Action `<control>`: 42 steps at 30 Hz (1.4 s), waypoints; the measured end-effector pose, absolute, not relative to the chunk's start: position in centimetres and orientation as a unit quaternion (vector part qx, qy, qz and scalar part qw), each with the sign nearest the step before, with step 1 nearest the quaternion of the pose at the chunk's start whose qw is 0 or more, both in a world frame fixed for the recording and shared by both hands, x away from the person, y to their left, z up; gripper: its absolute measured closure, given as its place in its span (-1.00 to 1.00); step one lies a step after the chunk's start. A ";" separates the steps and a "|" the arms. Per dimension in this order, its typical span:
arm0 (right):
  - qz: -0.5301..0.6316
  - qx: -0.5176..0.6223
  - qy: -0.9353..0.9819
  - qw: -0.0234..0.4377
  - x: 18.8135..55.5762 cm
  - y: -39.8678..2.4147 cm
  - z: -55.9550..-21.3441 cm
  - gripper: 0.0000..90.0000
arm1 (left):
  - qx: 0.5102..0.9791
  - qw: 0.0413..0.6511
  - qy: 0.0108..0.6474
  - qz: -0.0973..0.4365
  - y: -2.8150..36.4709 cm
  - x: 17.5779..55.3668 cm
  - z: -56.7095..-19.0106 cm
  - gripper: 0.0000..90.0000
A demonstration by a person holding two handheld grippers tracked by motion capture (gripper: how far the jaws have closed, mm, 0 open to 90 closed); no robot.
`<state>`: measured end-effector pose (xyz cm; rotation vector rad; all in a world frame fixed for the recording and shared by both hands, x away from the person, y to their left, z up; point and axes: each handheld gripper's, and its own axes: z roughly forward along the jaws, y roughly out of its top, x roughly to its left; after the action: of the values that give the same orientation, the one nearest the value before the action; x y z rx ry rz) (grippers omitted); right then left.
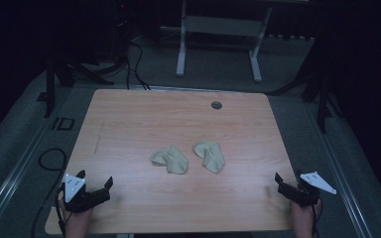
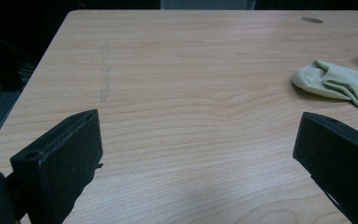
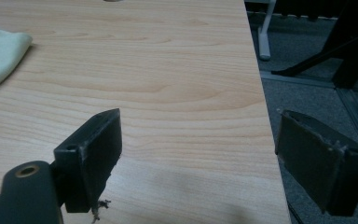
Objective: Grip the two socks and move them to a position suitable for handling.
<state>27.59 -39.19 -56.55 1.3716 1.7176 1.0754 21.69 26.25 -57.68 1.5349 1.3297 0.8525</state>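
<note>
The left gripper (image 1: 95, 184), a black two-jaw tool with a grey three-cornered plate on top, hangs over the near left corner of the light wooden table (image 1: 129, 124), its jaws spread wide with nothing but bare wood between them. In the left gripper view the same tool (image 2: 198, 154) looks across the tabletop, one black jaw low at each side of the picture, well apart from each other.

The right gripper (image 1: 284, 182), black as well and carrying its own grey plate, sits at the near right edge of the table, held by a hand that comes in from below. Its jaws are also spread and grip nothing. In the right gripper view (image 3: 198, 149) one jaw stands over the wood and the other over the grey floor beyond the table's edge.

Two pale yellow-green cloth socks lie crumpled near the middle of the table, just beside each other but apart. The left sock (image 1: 170, 159) lies well away from the left gripper, and the right sock (image 1: 210, 155) lies well away from the right gripper. A small round grey cap (image 1: 217, 104) sits in the table towards its far edge, beyond the socks.
</note>
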 end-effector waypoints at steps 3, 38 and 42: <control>0.418 0.529 0.658 0.336 27.6 -39.4 -56.5 -0.67 | 0.624 0.448 0.535 0.351 26.1 21.8 -57.7 -0.97; 0.391 0.478 0.766 0.180 31.5 -33.6 -54.5 -0.66 | 0.633 0.455 0.510 0.363 23.8 21.3 -56.8 -0.97; 0.391 0.470 0.773 0.171 32.0 -32.1 -54.3 -0.67 | 0.645 0.441 0.511 0.357 23.1 21.3 -56.7 -0.97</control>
<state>31.97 -32.08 -54.32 1.3352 2.1949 1.1103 21.29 23.13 -56.75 1.6021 1.2695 0.8867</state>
